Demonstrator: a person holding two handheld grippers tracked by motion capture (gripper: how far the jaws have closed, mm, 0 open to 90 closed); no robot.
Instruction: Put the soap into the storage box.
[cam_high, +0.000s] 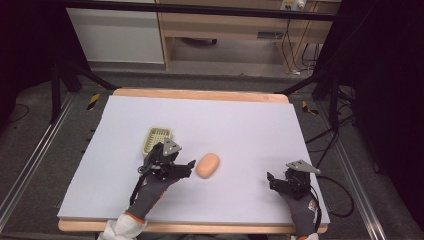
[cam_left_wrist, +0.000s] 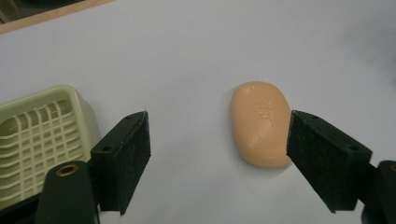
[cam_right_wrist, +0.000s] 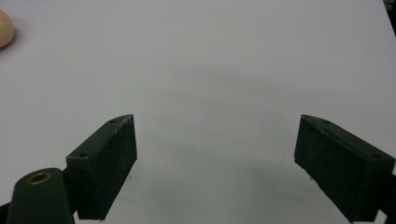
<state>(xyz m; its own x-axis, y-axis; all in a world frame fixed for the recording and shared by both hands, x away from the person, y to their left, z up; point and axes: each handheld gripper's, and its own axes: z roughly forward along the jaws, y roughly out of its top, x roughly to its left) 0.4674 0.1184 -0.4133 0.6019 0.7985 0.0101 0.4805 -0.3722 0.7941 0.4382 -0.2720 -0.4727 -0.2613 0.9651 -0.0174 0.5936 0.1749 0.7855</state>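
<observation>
Both jaws of the left gripper (cam_left_wrist: 218, 158) are wide open and hold nothing; slide right so the smooth peach oval soap (cam_left_wrist: 260, 123) sits in the middle, then squeeze softly

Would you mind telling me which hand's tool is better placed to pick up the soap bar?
The left. The left tool is open right at the soap bar, one jaw already alongside it. The right tool is open too, but sits far off over bare table.

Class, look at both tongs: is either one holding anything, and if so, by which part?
Nothing is held. The left tongs stand open near the peach oval soap bar; the right tongs are open over bare table.
</observation>
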